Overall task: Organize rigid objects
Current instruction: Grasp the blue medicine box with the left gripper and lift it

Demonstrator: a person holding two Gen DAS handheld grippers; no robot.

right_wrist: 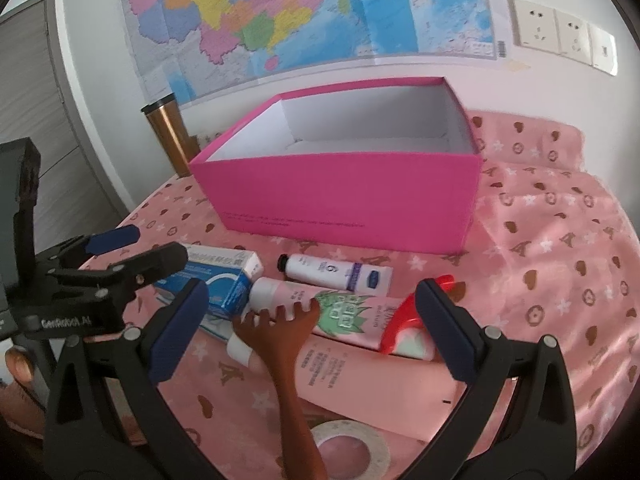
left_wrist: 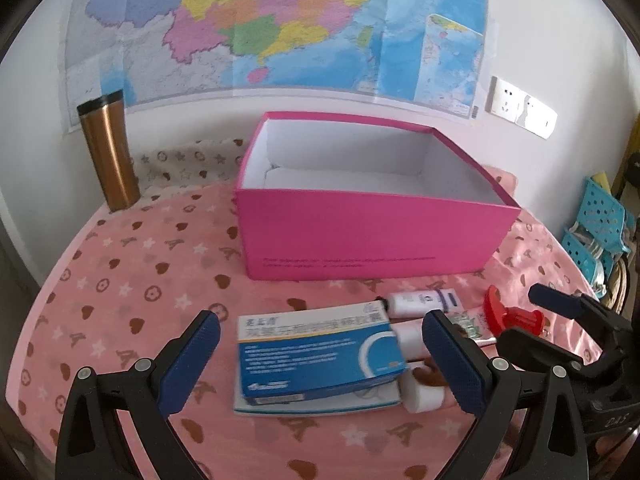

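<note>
Plainly both are unladen: the left gripper (left_wrist: 320,364) gapes wide astride the blue medicine box (left_wrist: 320,354), the right gripper (right_wrist: 316,336) wide above the pink tubes (right_wrist: 340,312); the open pink box (left_wrist: 372,216) waits just beyond, probably their destination.

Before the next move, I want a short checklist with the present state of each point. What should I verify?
1. Left gripper open: ok.
2. Right gripper open: ok.
3. Blue carton between the left fingers: ok.
4. Pink box open on top, inside looks free: ok.
5. Carton free of other things: not ok, it lies on a flat white pack.
6. Back scratcher clear of the tubes: not ok, it lies over them.
</note>
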